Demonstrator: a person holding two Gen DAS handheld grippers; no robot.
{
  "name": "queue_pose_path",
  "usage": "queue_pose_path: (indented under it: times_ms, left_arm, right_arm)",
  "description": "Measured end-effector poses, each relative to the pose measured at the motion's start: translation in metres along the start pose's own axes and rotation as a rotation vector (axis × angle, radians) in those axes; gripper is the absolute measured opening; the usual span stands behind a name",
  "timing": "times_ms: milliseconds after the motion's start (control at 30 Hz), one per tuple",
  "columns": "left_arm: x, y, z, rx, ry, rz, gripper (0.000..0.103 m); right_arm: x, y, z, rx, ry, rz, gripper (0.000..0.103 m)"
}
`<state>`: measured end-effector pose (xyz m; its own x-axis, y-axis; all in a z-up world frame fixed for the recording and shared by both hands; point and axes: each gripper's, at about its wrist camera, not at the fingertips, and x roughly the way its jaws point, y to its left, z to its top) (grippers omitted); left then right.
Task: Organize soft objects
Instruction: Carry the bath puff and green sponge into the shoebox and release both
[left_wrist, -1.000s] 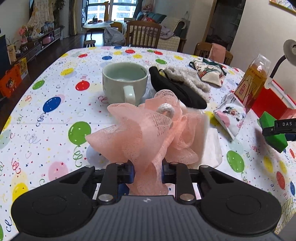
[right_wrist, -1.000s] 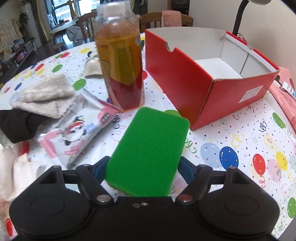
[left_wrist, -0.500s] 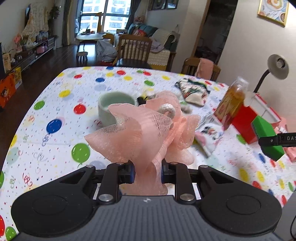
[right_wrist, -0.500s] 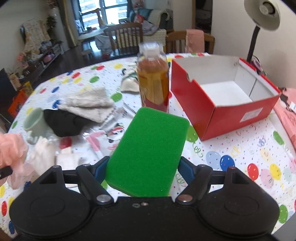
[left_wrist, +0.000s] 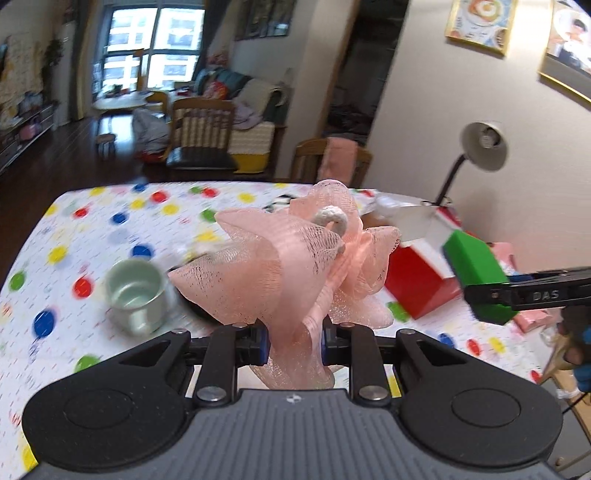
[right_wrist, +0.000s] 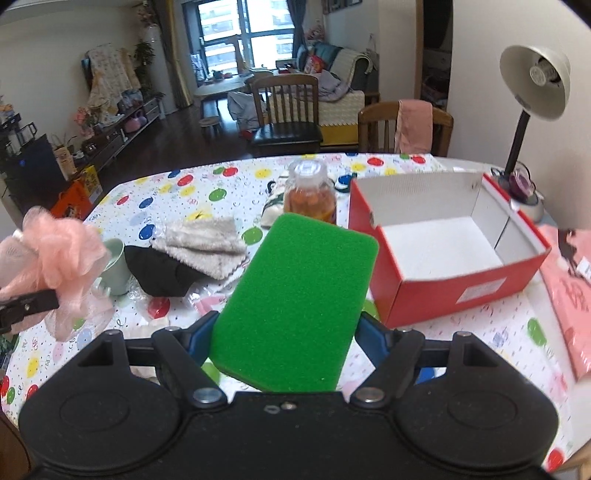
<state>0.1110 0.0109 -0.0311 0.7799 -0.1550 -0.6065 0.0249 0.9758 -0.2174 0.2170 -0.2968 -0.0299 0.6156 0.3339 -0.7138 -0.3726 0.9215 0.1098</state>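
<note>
- soft objects under inspection: pink mesh bath pouf (left_wrist: 295, 258) and green sponge (right_wrist: 295, 295), both held clear of the table (right_wrist: 480, 332), neither yet put away.
- left gripper (left_wrist: 294, 341) is clenched narrowly on the lower gathered part of the pouf; the netting bunches between the blue pads and the ruffles stand up above them. judgement: a pinch at the bunched part keeps such loose mesh from slipping.
- right gripper (right_wrist: 284, 343) is grasping the sponge across its width, jaws set wide, the sponge tilted and projecting forward past the pads. judgement: a wide, light hold suits foam that would squash under a hard squeeze.
- red box (right_wrist: 443, 258) stands open-topped and empty on the table, just beyond the sponge in the right wrist view. judgement: it is the likely destination, which would explain both items being carried high, above its walls.
- remaining on the cloth: grey fuzzy cloth (right_wrist: 203, 243) lying on a black fabric item (right_wrist: 162, 273), beside a pale green mug (right_wrist: 114, 266); a bottle (right_wrist: 310, 192) stands behind the sponge.
- obscured: the sponge hides the bottle's base and the table directly ahead; the pouf hides the bottle and much of the box in the left wrist view.
- left wrist view is blurred; the table pattern and small packets cannot be made out.
- pad contact beneath the sponge is not visible.
</note>
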Motion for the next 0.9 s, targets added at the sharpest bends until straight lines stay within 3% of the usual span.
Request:
queue_pose_path:
  times_ms: [300,900]
  left_arm:
    - [0.039,-0.079,0.049,0.087,-0.009,-0.095,0.023]
    - [0.164,-0.234,0.115,0.201,0.043,-0.155,0.023]
  right_arm:
    - [0.000,-0.058,0.026,-0.038,0.007,0.002,0.078]
    - [0.033,-0.185,0.056,-0.058,0.030,-0.017,0.078]
